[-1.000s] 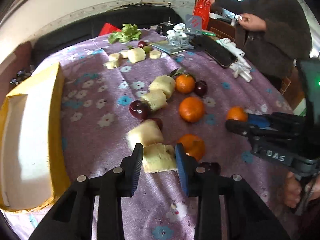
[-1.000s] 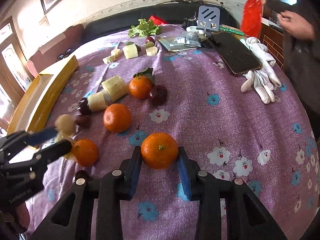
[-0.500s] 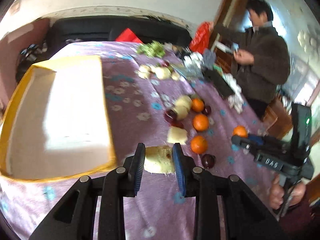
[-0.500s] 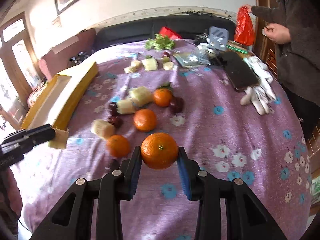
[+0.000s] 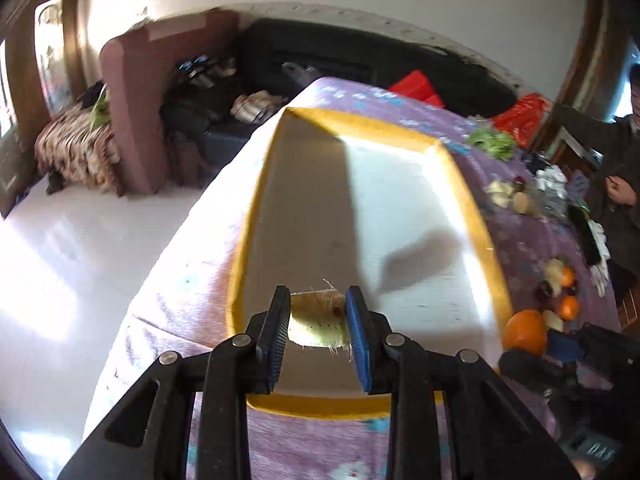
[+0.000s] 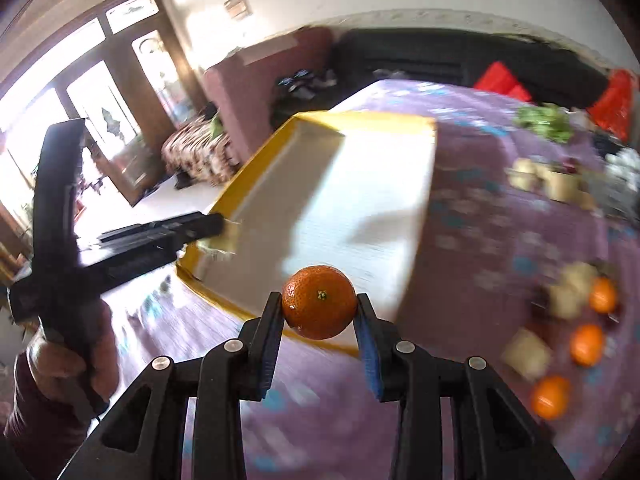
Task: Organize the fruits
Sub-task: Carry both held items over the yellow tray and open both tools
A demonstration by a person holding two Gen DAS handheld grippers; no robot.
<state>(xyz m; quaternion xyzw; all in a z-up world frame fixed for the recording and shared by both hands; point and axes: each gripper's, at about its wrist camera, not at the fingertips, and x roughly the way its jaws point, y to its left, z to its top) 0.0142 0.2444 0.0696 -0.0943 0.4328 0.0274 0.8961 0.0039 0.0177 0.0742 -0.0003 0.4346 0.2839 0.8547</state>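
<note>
My left gripper [image 5: 319, 332] is shut on a pale yellow sugarcane chunk [image 5: 318, 322] and holds it over the near end of the yellow-rimmed white tray [image 5: 404, 220]. In the right wrist view my right gripper [image 6: 319, 322] is shut on an orange [image 6: 319, 302], just short of the tray's [image 6: 352, 200] near right rim. The same orange [image 5: 525, 332] shows at the right edge of the tray in the left wrist view. The left gripper [image 6: 218, 236] with its chunk shows at the tray's left rim in the right wrist view.
More oranges [image 6: 587, 344], dark plums and sugarcane pieces [image 6: 525, 352] lie on the purple flowered cloth [image 6: 500, 240] right of the tray. Greens [image 5: 492, 142], gloves and a red bag [image 5: 520, 118] sit at the far end, where a person [image 5: 616, 168] stands. Floor drops off left.
Both grippers swung left from the fruit cluster toward the tray, carrying the sugarcane chunk and the orange. The tray now fills both views.
</note>
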